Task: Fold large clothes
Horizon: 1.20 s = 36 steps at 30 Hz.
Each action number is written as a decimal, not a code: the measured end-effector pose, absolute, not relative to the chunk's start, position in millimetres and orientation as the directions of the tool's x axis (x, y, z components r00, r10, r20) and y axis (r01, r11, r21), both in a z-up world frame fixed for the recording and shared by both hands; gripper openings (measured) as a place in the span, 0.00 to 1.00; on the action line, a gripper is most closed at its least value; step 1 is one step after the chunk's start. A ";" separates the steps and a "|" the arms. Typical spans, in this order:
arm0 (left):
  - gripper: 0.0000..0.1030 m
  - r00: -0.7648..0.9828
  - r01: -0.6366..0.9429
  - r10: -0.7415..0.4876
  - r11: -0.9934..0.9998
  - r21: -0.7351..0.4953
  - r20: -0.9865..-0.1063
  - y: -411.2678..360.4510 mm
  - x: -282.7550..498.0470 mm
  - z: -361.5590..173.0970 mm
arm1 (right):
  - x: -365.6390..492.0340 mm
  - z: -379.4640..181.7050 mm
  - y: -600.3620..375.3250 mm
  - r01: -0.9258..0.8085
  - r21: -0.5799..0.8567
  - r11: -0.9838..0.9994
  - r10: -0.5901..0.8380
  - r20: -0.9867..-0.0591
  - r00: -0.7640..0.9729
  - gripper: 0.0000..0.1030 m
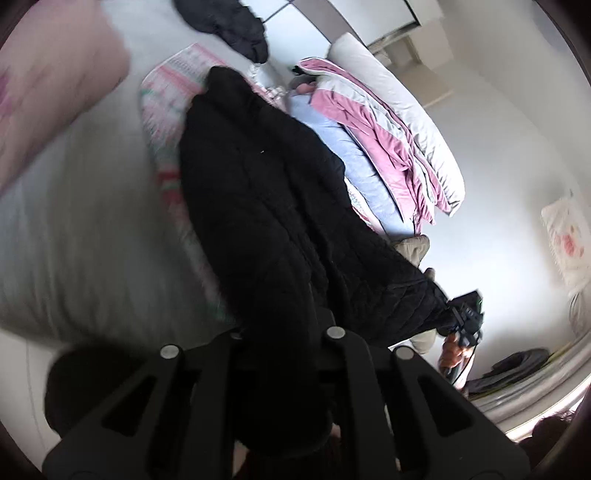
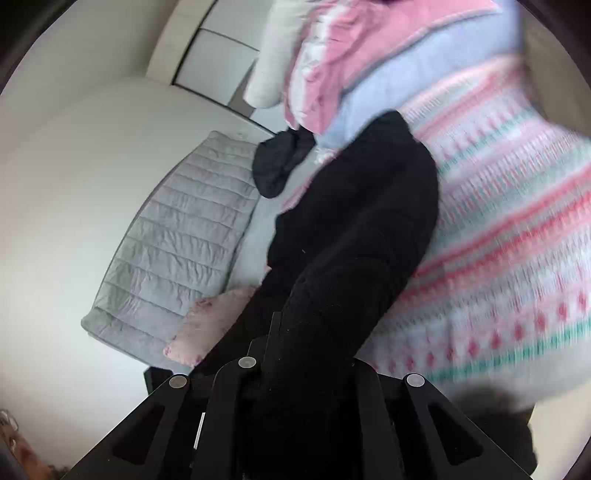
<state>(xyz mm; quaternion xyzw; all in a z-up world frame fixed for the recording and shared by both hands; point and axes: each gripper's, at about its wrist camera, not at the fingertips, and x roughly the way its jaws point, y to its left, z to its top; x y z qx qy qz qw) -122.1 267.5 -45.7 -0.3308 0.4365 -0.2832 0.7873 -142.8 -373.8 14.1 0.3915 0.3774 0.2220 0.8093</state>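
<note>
A large black quilted coat (image 1: 266,206) hangs lifted over the bed, held at both ends. My left gripper (image 1: 284,332) is shut on one edge of it; the fabric covers the fingertips. My right gripper (image 2: 306,354) is shut on another edge of the same coat (image 2: 354,221), and it shows small in the left wrist view (image 1: 461,317) at the coat's far corner. The coat hangs above a pink, white and green patterned knit (image 2: 498,258), also seen in the left wrist view (image 1: 166,122).
On the white bed (image 1: 74,221) lie a pink-and-white garment (image 1: 369,129), a pale blue garment (image 1: 332,147), a dark garment (image 1: 236,29), a pink pillow (image 1: 48,92) and a grey quilted blanket (image 2: 177,229). A dark item (image 1: 517,365) lies on the floor.
</note>
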 end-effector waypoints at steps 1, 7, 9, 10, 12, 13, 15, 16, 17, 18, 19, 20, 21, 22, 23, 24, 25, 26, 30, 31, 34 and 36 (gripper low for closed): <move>0.11 0.463 0.157 -0.739 0.613 -0.775 -0.490 270.4 -128.2 -44.1 | -149.7 11.9 -376.0 -0.063 0.811 0.582 0.660 -0.426 0.619 0.11; 0.11 0.523 0.248 -0.756 0.576 -0.779 -0.392 282.9 -165.8 9.8 | -189.5 51.7 -374.0 -0.140 0.799 0.585 0.659 -0.368 0.656 0.11; 0.11 0.547 0.297 -0.761 0.565 -0.770 -0.348 289.2 -178.0 35.8 | -205.0 75.5 -373.0 -0.180 0.780 0.600 0.651 -0.345 0.676 0.11; 0.11 0.561 0.325 -0.763 0.559 -0.763 -0.321 292.8 -185.3 51.0 | -211.2 87.4 -374.0 -0.200 0.769 0.607 0.647 -0.332 0.686 0.11; 0.11 0.581 0.363 -0.759 0.566 -0.741 -0.295 297.3 -190.2 70.3 | -217.7 107.7 -373.7 -0.225 0.753 0.618 0.638 -0.312 0.704 0.11; 0.11 0.588 0.375 -0.754 0.576 -0.727 -0.294 297.8 -187.3 77.8 | -216.2 115.0 -373.7 -0.234 0.744 0.626 0.634 -0.309 0.709 0.11; 0.11 0.594 0.382 -0.745 0.593 -0.709 -0.303 299.9 -172.7 82.8 | -201.0 121.0 -375.9 -0.233 0.733 0.639 0.626 -0.320 0.711 0.11; 0.11 0.597 0.383 -0.742 0.598 -0.704 -0.305 297.8 -160.5 83.4 | -186.3 121.1 -376.8 -0.230 0.731 0.643 0.623 -0.324 0.712 0.11; 0.11 0.601 0.383 -0.737 0.604 -0.699 -0.308 295.0 -144.3 84.1 | -171.3 119.5 -377.8 -0.223 0.730 0.646 0.619 -0.330 0.713 0.11; 0.11 0.609 0.380 -0.728 0.617 -0.689 -0.316 289.2 -124.4 85.7 | -151.2 116.6 -379.4 -0.206 0.731 0.650 0.611 -0.342 0.714 0.11; 0.11 0.619 0.376 -0.717 0.630 -0.680 -0.322 284.1 -100.0 87.1 | -128.5 111.8 -382.0 -0.185 0.737 0.650 0.605 -0.355 0.713 0.11; 0.11 0.626 0.370 -0.709 0.636 -0.677 -0.324 279.6 -81.8 86.7 | -110.9 107.9 -383.6 -0.167 0.739 0.652 0.598 -0.366 0.713 0.11; 0.11 0.634 0.363 -0.698 0.650 -0.668 -0.334 274.2 -55.7 85.9 | -83.4 101.3 -386.4 -0.140 0.740 0.658 0.583 -0.384 0.716 0.11; 0.11 0.647 0.347 -0.678 0.669 -0.657 -0.348 268.9 -29.6 83.6 | -59.8 94.6 -388.3 -0.115 0.740 0.663 0.569 -0.398 0.720 0.11; 0.11 0.659 0.330 -0.660 0.685 -0.649 -0.361 267.1 -12.9 80.4 | -39.0 88.4 -391.3 -0.098 0.741 0.665 0.562 -0.409 0.719 0.11; 0.12 0.669 0.312 -0.638 0.707 -0.634 -0.382 262.3 8.7 76.2 | -21.4 82.1 -394.0 -0.079 0.743 0.664 0.554 -0.419 0.719 0.11; 0.12 0.678 0.290 -0.608 0.738 -0.610 -0.413 255.7 37.6 69.3 | 1.4 73.0 -396.8 -0.050 0.737 0.674 0.536 -0.441 0.720 0.11; 0.12 0.683 0.271 -0.588 0.755 -0.598 -0.433 251.6 56.9 61.2 | 21.2 63.9 -397.4 -0.026 0.725 0.689 0.518 -0.467 0.717 0.11; 0.13 0.664 0.195 -0.515 0.820 -0.539 -0.543 229.1 137.0 7.2 | 97.3 3.8 -407.3 0.104 0.714 0.692 0.478 -0.561 0.675 0.11; 0.13 0.652 0.172 -0.504 0.826 -0.537 -0.567 226.1 149.2 -6.9 | 112.5 -13.9 -408.7 0.139 0.708 0.692 0.472 -0.591 0.655 0.11; 0.15 0.604 0.111 -0.454 0.862 -0.495 -0.655 211.7 186.5 -62.1 | 144.8 -62.9 -409.0 0.208 0.680 0.703 0.459 -0.657 0.598 0.12; 0.16 0.587 0.111 -0.448 0.870 -0.481 -0.674 206.2 195.9 -82.3 | 154.1 -82.6 -411.2 0.201 0.689 0.696 0.468 -0.648 0.601 0.11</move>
